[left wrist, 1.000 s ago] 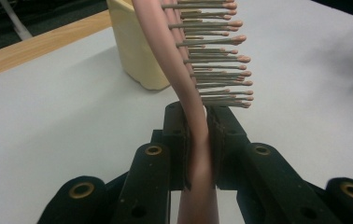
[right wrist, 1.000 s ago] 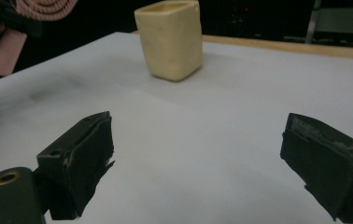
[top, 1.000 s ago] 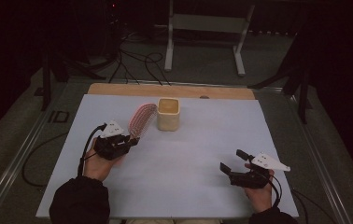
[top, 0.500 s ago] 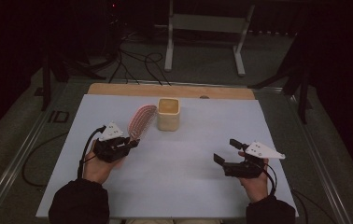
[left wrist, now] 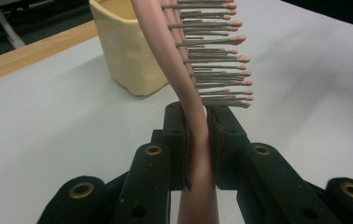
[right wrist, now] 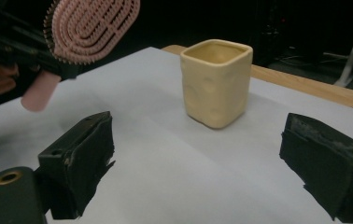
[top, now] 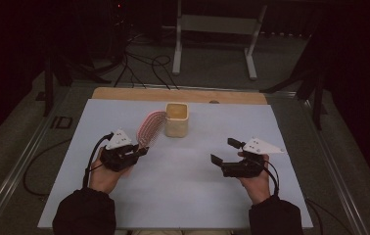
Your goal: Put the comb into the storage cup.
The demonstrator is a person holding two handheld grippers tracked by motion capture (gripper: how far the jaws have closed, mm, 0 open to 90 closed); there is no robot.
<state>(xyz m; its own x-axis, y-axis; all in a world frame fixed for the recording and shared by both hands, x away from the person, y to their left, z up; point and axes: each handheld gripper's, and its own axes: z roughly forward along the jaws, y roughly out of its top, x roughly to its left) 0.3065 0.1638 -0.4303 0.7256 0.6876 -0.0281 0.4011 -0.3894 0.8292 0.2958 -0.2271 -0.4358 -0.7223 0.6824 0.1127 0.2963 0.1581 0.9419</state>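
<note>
At the lower left of the high view, the left gripper (top: 141,151) is squeezing the handle of a pink hairbrush (top: 151,128). In the left gripper view its two black jaws are pressing on the thin pink handle (left wrist: 198,154) from both sides, so the grip looks tight. The brush head is sticking up and away from the hand, and its bristle tips are pointing toward the right of that view.

At the lower right of the high view, the right gripper (top: 225,151) is holding nothing. In the right gripper view its jaws are standing wide apart, and nothing but white table is showing between them.

So the picking up looks done. The brush is off the table and in the air. My guess is that it is going into the yellow cup (top: 176,119), and that part is not done yet. The brush head is hanging just beside the cup, at its left in the high view, not inside it.

The cup is standing upright near the top middle of the white table cover (top: 188,196). A wooden strip (top: 124,93) is showing along the far edge. Nothing is lying between the brush and the cup. The free gripper is well apart from both, so it is not blocking the way.
</note>
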